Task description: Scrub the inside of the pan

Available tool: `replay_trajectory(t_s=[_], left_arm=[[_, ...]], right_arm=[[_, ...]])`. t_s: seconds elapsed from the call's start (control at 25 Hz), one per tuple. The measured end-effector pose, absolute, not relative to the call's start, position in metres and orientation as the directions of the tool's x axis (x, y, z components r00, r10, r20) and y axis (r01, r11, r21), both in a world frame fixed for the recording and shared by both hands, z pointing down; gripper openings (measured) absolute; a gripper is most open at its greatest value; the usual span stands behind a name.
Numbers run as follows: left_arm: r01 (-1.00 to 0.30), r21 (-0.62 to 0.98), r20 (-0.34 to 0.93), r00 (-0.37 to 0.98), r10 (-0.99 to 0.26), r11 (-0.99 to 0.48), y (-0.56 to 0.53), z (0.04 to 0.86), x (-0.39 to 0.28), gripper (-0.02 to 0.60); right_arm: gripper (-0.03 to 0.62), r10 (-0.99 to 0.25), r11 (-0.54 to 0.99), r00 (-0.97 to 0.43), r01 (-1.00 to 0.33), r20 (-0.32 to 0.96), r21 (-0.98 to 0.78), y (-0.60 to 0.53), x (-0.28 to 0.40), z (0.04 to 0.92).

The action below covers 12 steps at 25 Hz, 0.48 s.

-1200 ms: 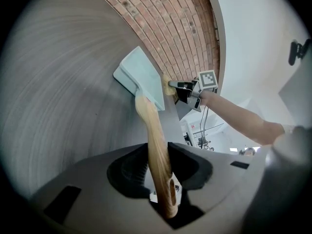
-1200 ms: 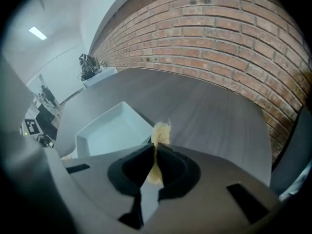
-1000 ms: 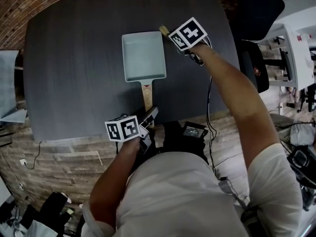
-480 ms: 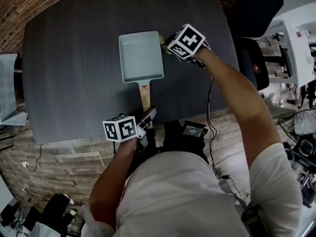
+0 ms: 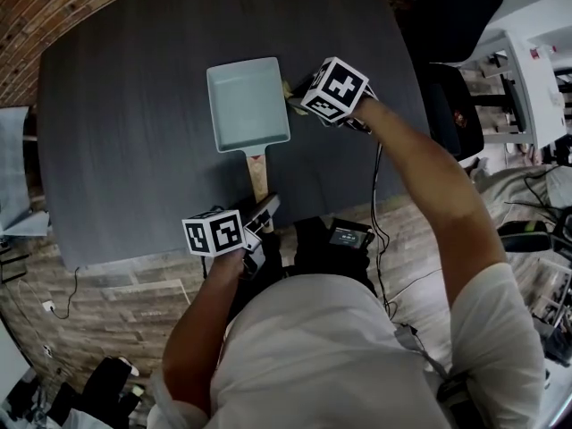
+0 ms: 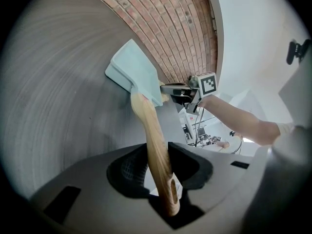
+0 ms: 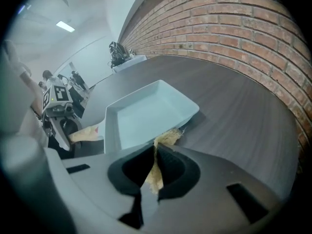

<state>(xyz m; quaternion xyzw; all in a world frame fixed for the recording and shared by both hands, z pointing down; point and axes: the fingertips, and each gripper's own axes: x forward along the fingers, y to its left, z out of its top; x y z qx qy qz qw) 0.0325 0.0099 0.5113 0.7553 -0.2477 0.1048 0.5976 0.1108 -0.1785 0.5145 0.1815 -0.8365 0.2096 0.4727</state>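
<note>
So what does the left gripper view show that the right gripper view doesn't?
Only the left gripper view: the end of the wooden handle, with its hole, clamped in the left gripper, and the right gripper with its marker cube. Only the right gripper view: the yellowish scrubber pinched in its own jaws beside the pan. Both: that pale blue pan, the dark table, the brick wall.

White short-sleeved shirt (image 5: 335, 351); grey left tongs (image 6: 158, 168) and right tongs (image 7: 155, 167) bear black-and-white cubes (image 5: 214, 233).

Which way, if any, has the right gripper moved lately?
Yes: the right gripper slid from the pan's far right corner toward the person, beside its rim.
</note>
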Motion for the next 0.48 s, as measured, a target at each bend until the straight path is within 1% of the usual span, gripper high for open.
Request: replay_trajectory(t_s=[0.48], left_arm=[[-0.49, 0.856, 0.446, 0.861, -0.244, -0.163, 0.009, 0.511, 0.036, 0.126]], right_arm=[[0.032, -0.018, 0.861, -0.526, -0.44, 0.85, -0.255, -0.135, 0.107, 0.517]])
